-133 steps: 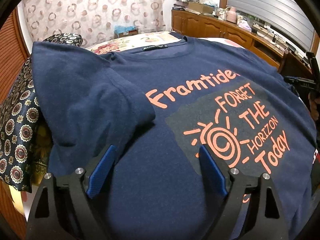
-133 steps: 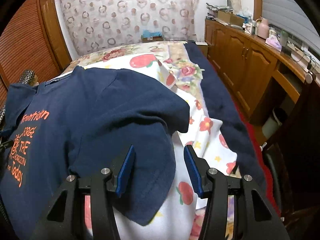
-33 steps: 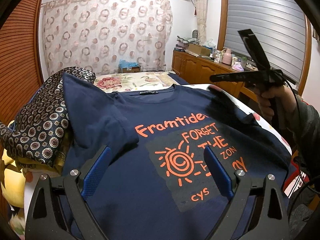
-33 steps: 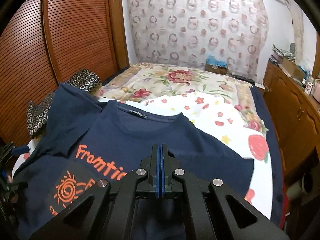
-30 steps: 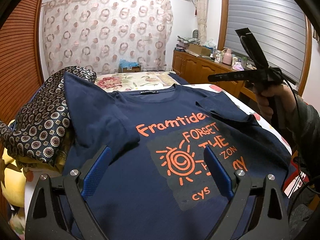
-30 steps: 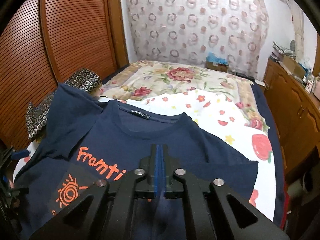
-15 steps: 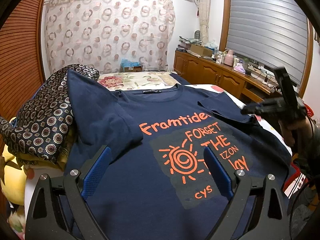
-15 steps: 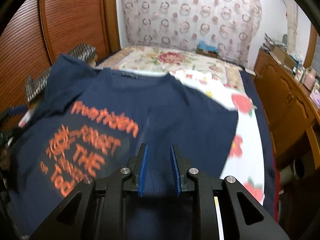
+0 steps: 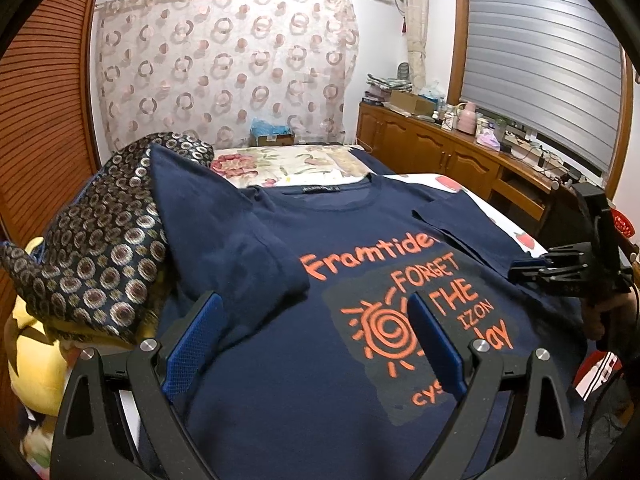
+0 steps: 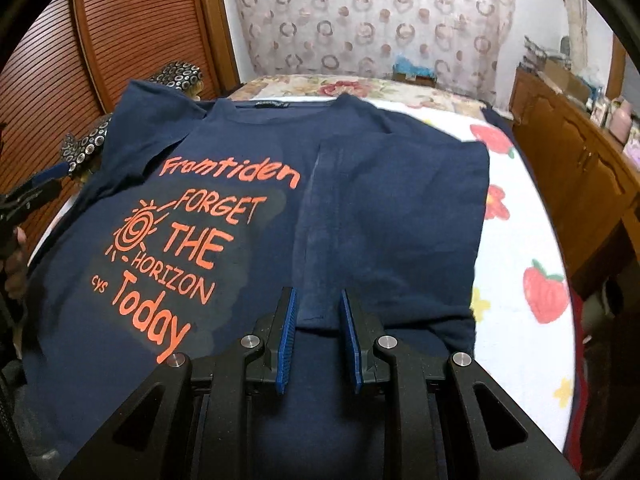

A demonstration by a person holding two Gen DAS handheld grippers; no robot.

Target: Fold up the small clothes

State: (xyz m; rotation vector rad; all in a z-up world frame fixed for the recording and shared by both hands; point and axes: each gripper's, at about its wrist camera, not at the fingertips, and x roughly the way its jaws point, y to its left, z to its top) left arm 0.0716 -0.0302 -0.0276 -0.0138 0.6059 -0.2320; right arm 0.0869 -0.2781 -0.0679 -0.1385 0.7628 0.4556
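Parting right tool (image 10: pixel 318 330), sleeve (image 10: pixel 394 224) released, folded

One navy T-shirt (image 10: pixel 248 240), two tools: left (image 9: pixel 314 344), right (image 10: pixel 318 336).

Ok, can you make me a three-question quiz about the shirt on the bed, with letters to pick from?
1. Where does the folded-in right sleeve lie?
A. on the shirt
B. on the floor
C. on the cupboard

2. What colour is the lettering?
A. green
B. orange
C. white

3. How do the left gripper fingers stand?
A. shut tight
B. clamped on a sock
C. wide apart, holding nothing

Answers:
1 A, the sleeve lies flat over the shirt's front.
2 B, the words and sun are orange.
3 C, a broad gap shows between the blue pads.
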